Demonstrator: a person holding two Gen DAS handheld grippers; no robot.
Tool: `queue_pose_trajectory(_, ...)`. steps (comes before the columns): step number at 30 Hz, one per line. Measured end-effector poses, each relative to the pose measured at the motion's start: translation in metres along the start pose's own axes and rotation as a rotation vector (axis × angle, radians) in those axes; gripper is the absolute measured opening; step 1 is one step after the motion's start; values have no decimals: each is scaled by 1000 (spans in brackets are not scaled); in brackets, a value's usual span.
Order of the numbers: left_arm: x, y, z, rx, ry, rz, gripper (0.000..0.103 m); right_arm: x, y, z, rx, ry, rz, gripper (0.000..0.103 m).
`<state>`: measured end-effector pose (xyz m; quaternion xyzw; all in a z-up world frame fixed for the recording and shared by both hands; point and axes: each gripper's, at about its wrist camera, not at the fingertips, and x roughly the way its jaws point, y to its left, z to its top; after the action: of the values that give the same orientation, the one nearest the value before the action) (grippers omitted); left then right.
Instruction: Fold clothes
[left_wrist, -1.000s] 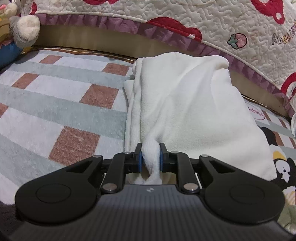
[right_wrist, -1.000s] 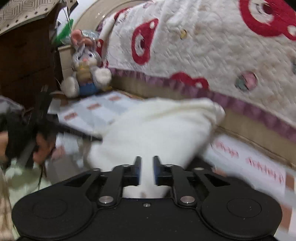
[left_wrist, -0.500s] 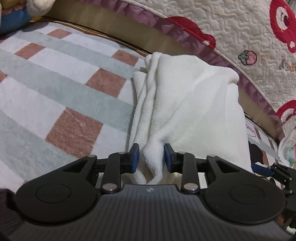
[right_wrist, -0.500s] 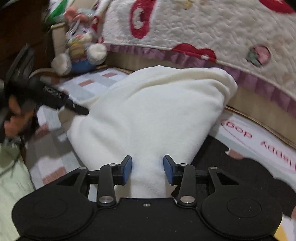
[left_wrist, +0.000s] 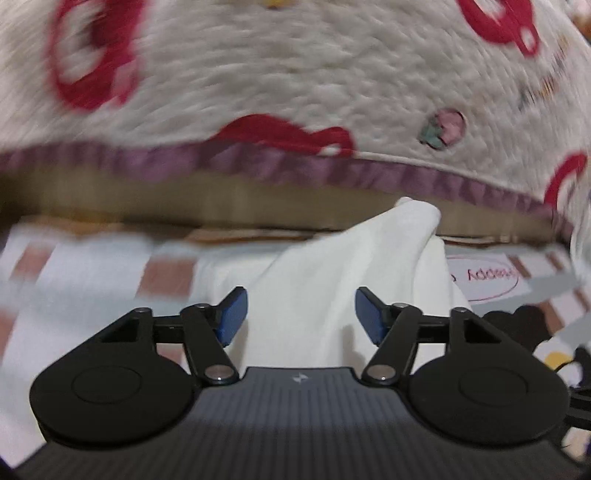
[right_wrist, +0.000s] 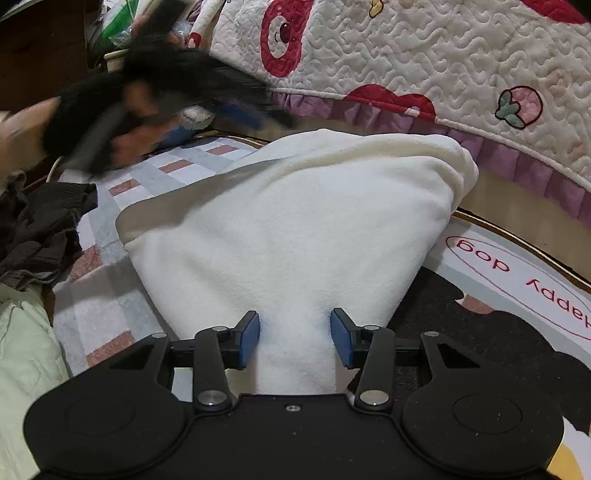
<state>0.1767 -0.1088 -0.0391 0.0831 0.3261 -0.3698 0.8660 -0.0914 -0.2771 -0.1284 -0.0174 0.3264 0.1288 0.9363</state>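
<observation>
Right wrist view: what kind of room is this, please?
Probably a bedroom floor beside a bed: a quilted bedspread with a purple frill hangs over the edge, a checked rug lies below, and clothes are heaped nearby.

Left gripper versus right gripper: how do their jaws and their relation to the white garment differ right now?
The left gripper stands wider open, its jaws just opened, lifted clear of the white garment. The right gripper is open more narrowly and sits low, the garment's edge lying between its pads without being pinched. The left view is motion-blurred; the right is sharp. Both are open and hold nothing.
</observation>
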Motion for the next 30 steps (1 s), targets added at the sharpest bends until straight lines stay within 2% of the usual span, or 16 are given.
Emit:
queue_pose_trajectory(4, 49, -21, 29, 154, 70, 1, 75, 0, -1, -2, 9, -12, 9, 50)
queue_pose_trajectory(7, 81, -20, 31, 157, 168, 8, 76, 0, -3, -3, 4, -15, 20, 50)
queue_pose_trajectory(8, 87, -17, 29, 142, 193, -10, 61, 0, -3, -3, 3, -16, 23, 50)
queue_pose_trajectory(9, 91, -13, 27, 121, 233, -24, 8, 0, -3, -4, 6, -19, 21, 50)
queue_pose_trajectory(10, 95, -9, 25, 82, 292, -7, 7, 0, -3, -5, 9, -21, 20, 50)
queue_pose_trajectory(11, 97, -4, 23, 37, 335, 7, 7, 1, -3, -5, 10, -23, 17, 50)
queue_pose_trajectory(12, 94, 1, 24, -2, 328, 15, 6, 1, -2, -5, 7, -23, 12, 50)
queue_pose_trajectory(13, 87, 1, 26, 18, 284, 38, 6, 1, -1, -5, 5, -23, 9, 50)
queue_pose_trajectory(15, 79, 4, 28, 72, 201, 149, 7, 0, -2, -5, 24, -27, 10, 50)
queue_pose_trajectory(17, 81, 16, 28, -3, 190, 155, 7, 1, -3, -5, 41, -31, 12, 50)
queue_pose_trajectory(22, 94, 0, 9, 87, 165, 262, 10, -1, -3, -1, 56, -9, 22, 53)
queue_pose_trajectory(23, 93, -2, 8, 77, 150, 285, 15, -2, -5, 1, 67, 8, 36, 55)
queue_pose_trajectory(25, 84, -5, 10, 51, 97, 350, 34, -7, -17, 8, 114, 46, 99, 57)
queue_pose_trajectory(27, 61, -14, 10, 72, 3, 402, 36, -13, -34, 17, 179, 70, 173, 56)
queue_pose_trajectory(29, 33, -33, -1, 167, -82, 382, 38, -23, -62, 26, 296, 24, 239, 55)
queue_pose_trajectory(30, 23, -41, -8, 207, -99, 334, 38, -26, -77, 31, 361, -9, 243, 55)
